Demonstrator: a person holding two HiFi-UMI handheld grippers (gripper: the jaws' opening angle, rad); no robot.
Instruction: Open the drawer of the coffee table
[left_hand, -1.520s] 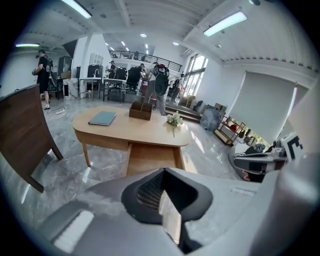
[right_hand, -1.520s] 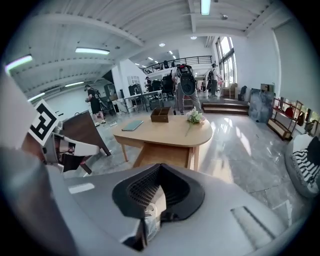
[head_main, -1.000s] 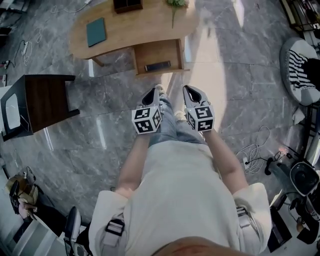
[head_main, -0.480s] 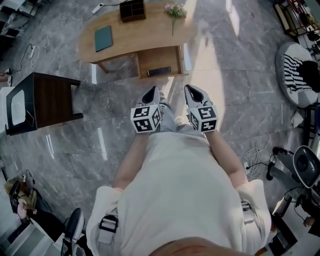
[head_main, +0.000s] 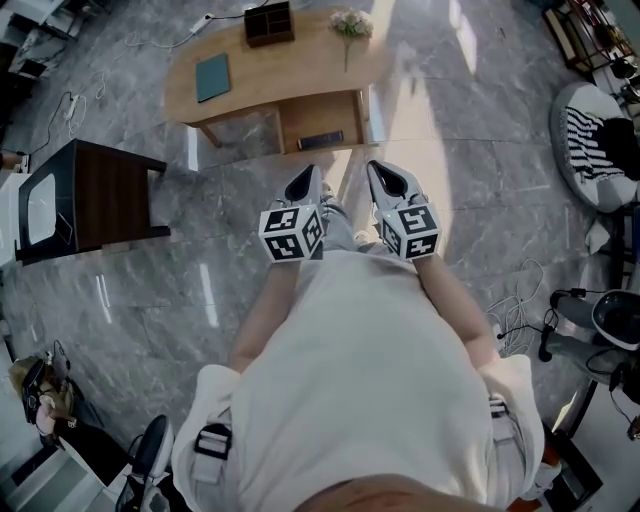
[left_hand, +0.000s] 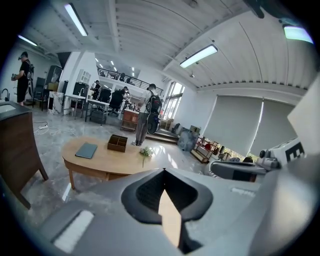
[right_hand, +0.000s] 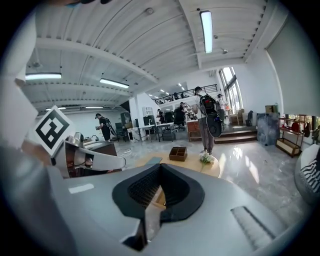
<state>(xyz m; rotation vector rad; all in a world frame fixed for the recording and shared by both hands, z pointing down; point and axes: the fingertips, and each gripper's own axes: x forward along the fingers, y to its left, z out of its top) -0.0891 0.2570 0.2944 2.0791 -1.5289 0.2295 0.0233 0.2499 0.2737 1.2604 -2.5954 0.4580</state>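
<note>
Left tongs (head_main: 304, 186) and right tongs (head_main: 386, 180) both closed, empty, held side by side close to the body, well apart from the desk (head_main: 270, 70). Drawer (head_main: 320, 118) sits pulled out under its front edge, so likely nothing left to grip.

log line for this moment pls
drawer: open, dark item inside | left tool: shut, empty, clear of coffee table | right tool: shut, empty | task: looks done
</note>
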